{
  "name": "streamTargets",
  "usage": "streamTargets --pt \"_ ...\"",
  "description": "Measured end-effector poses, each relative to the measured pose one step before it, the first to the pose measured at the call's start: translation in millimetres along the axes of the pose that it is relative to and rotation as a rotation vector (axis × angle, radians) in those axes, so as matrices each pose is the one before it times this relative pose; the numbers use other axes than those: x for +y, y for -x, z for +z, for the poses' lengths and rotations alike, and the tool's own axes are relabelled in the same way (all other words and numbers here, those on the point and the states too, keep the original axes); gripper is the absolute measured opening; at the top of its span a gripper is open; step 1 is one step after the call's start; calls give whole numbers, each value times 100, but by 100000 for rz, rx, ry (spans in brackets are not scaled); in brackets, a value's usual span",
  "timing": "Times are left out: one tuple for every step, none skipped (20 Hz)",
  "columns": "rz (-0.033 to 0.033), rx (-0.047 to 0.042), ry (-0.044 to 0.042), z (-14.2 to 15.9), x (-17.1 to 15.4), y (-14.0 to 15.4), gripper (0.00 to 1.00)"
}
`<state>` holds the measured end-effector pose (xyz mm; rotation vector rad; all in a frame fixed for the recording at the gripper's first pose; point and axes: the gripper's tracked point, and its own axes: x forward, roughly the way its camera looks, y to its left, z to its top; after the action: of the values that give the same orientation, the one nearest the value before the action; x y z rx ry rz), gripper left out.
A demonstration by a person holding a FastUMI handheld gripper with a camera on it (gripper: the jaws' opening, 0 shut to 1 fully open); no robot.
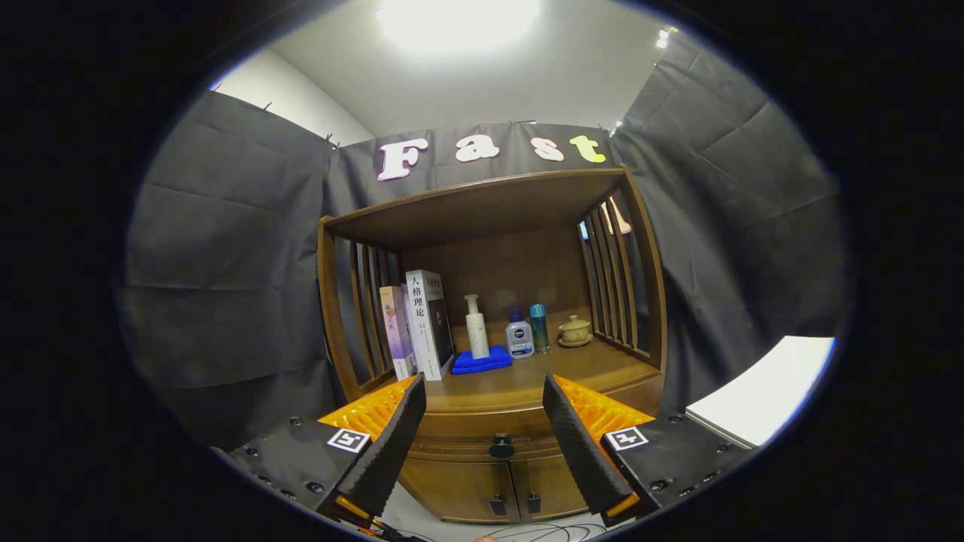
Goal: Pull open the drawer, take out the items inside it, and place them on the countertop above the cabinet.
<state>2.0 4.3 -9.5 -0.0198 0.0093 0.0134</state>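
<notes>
Still shut, the drawer (pixel 482 429) lies beyond the hand-held gripper (pixel 483 421), whose fingers stand apart and empty; its small knob (pixel 501 447) sits between them and may slip out if pinched off-centre.

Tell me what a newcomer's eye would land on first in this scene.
First, the open tool, its fingers spread wide before a brown wooden cabinet whose drawer is closed. Between the fingers sits the drawer's dark round knob. On the countertop beyond, upright books stand beside a white pump bottle on a blue cloth.
</notes>
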Motion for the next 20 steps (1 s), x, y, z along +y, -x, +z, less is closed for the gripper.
streamTargets --pt "4 124 137 -64 41 -37 98" --pt "-137 60 275 -12 -41 13 98" --pt "-190 -91 310 50 -37 -59 98" --pt "-89 53 201 -117 12 -133 98" --pt "141 276 178 -164 -28 -212 98" --pt "-269 544 74 -331 -81 -246 98" --pt "-405 381 -75 -319 -197 -337 98" --pt "-282 250 73 -328 -163 -495 98" --pt "-733 775 552 -422 -318 -721 97" --pt "-1120 1647 575 -708 -439 -662 97" --pt "-784 1635 -82 -557 -295 -664 98" --pt "-201 1234 -1049 -453 33 -640 98" --pt "-108 1304 -1779 -524 52 -602 98" --pt "331 1349 -2069 -528 187 -639 98" --pt "549 1526 -1488 -654 172 -579 98" --pt "511 1745 -521 -665 131 -559 98" --pt "443 1550 182 -645 153 -620 98" --pt "331 1128 440 -520 117 -626 98" --pt "393 1052 318 -518 125 -586 98" --pt "298 1048 26 -516 84 -579 98"
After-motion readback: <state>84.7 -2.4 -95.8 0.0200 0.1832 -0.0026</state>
